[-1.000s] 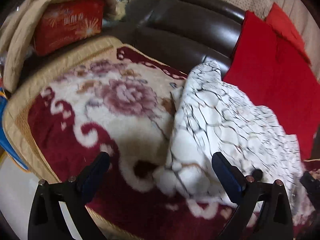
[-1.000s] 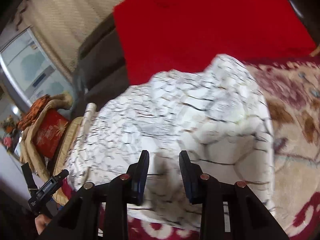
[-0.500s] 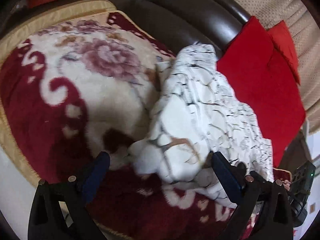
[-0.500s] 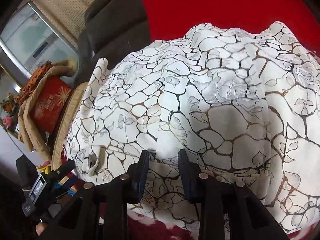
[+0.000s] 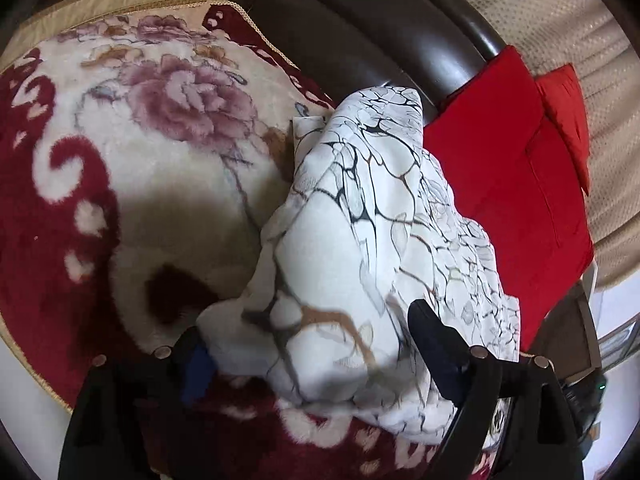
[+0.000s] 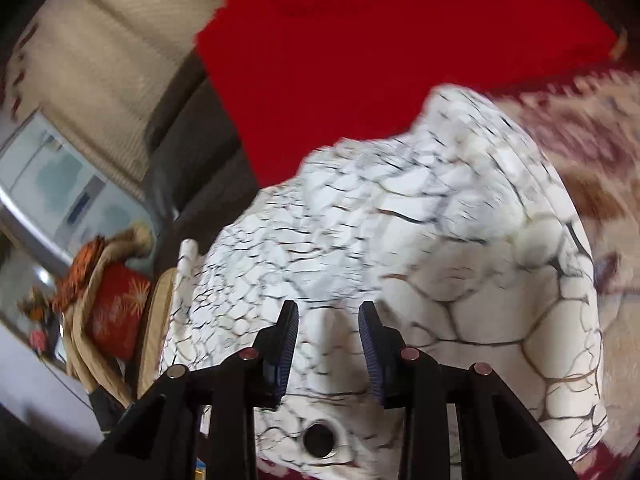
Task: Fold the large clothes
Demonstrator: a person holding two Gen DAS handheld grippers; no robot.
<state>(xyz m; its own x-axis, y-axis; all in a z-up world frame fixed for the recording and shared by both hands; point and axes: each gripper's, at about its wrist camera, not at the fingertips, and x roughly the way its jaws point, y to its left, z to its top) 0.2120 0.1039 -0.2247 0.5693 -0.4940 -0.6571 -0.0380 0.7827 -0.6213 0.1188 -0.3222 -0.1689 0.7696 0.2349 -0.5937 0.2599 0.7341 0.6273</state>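
A white garment with a black and brown crackle print lies bunched on a floral plush blanket on a sofa. My left gripper straddles the garment's near end. Its jaws are closing, the cloth bulges between the fingers, and the pads do not visibly pinch it. In the right wrist view the same garment fills the middle. My right gripper has its narrow gap filled by a fold of that cloth, which runs back under the jaws to a metal eyelet.
A red cushion leans on the dark leather sofa back just behind the garment, with a beige curtain beyond. A red bundle wrapped in tan cloth sits at the sofa's far end. The blanket's gold-trimmed edge borders the seat front.
The left gripper has sunk and rolled toward the garment's near end, and its fingers have narrowed around the cloth. The right view swung close over the garment and back; its gap looks unchanged.
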